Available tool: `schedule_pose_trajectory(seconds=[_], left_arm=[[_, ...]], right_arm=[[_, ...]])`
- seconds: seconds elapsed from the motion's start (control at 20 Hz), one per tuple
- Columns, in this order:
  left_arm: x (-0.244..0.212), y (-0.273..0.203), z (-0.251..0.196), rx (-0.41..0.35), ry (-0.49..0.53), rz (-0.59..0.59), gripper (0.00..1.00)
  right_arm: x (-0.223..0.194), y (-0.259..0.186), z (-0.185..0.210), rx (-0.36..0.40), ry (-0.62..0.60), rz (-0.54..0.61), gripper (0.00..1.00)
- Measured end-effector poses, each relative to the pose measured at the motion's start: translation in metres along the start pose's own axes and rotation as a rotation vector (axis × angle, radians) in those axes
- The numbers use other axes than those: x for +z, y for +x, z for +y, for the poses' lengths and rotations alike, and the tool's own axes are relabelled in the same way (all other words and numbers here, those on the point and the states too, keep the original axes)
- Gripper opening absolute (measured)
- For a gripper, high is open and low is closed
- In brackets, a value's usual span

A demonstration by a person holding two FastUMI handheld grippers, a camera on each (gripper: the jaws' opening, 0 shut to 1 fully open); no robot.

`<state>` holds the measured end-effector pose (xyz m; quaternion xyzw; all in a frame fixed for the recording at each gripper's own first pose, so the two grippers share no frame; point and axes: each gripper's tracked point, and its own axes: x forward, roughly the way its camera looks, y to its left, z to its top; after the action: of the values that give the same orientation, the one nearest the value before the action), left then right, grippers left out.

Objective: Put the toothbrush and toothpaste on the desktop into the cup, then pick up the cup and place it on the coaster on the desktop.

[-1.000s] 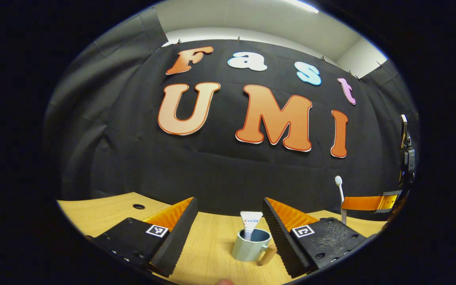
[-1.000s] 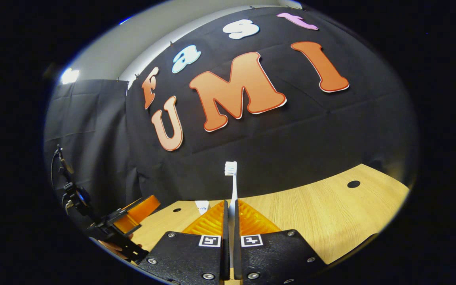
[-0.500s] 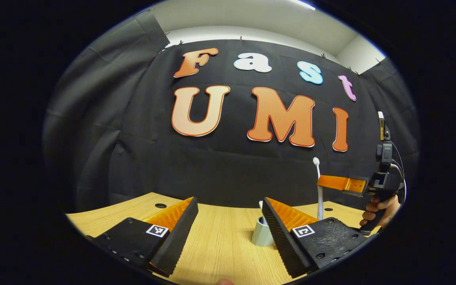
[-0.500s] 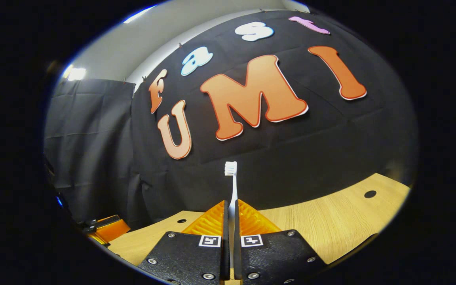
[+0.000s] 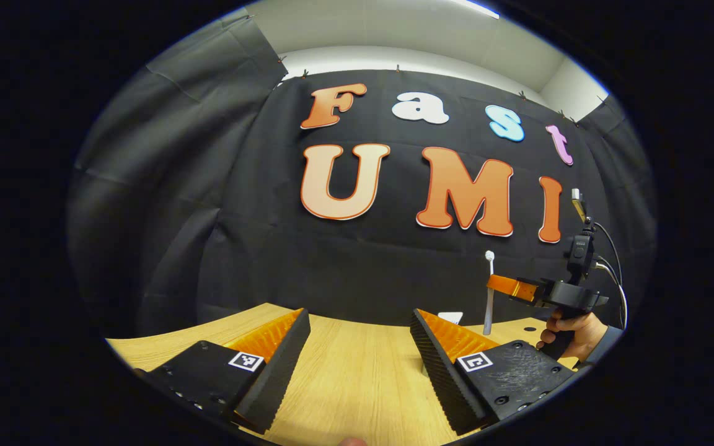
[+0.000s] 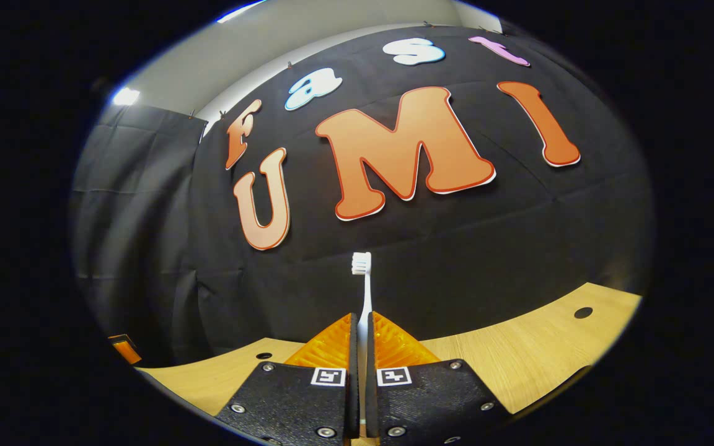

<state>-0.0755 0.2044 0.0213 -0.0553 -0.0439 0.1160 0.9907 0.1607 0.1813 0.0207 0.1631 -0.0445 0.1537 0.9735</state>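
Observation:
My left gripper (image 5: pixel 359 316) hangs open over the wooden desk (image 5: pixel 344 371) with nothing between its fingers. The white top of the toothpaste (image 5: pixel 453 317) pokes up just behind its right finger, which hides the cup. Farther right, a hand (image 5: pixel 571 334) holds my right gripper (image 5: pixel 498 285) above the desk, gripping the white toothbrush (image 5: pixel 489 291) upright with the bristles on top. In the right gripper view, my right gripper (image 6: pixel 361 317) is shut on the toothbrush (image 6: pixel 364 288), whose head stands up against the black wall.
The desk (image 6: pixel 518 353) has small round holes (image 6: pixel 582 312) near its back edge. Black cloth walls close it in behind and on both sides. A corner of the left gripper (image 6: pixel 123 348) shows at the far left of the right gripper view.
The left gripper view has shifted left, so the cup has slid behind its right finger and only the toothpaste top shows. The right gripper, still shut on the toothbrush, has risen and looks farther off.

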Motion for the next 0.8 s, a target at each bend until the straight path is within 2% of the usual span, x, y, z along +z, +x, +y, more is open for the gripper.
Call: schedule_pose_trajectory(seconds=[0.1, 0.15, 0.2, 0.4, 0.5, 0.65, 0.8], left_arm=[[-0.011, -0.001, 0.013, 0.023, -0.011, 0.031, 1.0], [-0.017, -0.004, 0.018, 0.035, -0.017, 0.042, 0.97], [-0.018, -0.006, 0.024, 0.044, -0.024, 0.048, 1.0], [-0.03, -0.011, 0.034, 0.066, -0.042, 0.066, 0.98], [-0.04, -0.012, 0.036, 0.068, -0.056, 0.09, 0.98], [-0.052, -0.006, 0.029, 0.064, -0.089, 0.124, 0.98], [-0.066, -0.004, 0.016, 0.041, -0.11, 0.162, 0.98]], right_arm=[[-0.002, 0.008, -0.004, -0.019, 0.014, -0.015, 0.04], [-0.002, 0.013, -0.007, -0.031, 0.019, -0.024, 0.04], [-0.005, 0.019, -0.012, -0.046, 0.026, -0.032, 0.04], [-0.021, 0.034, -0.025, -0.088, 0.069, -0.023, 0.05], [-0.032, 0.036, -0.02, -0.077, 0.078, -0.003, 0.05], [-0.044, 0.035, -0.016, -0.06, 0.03, 0.012, 0.05], [-0.05, 0.026, -0.009, -0.007, 0.012, 0.063, 0.12]])
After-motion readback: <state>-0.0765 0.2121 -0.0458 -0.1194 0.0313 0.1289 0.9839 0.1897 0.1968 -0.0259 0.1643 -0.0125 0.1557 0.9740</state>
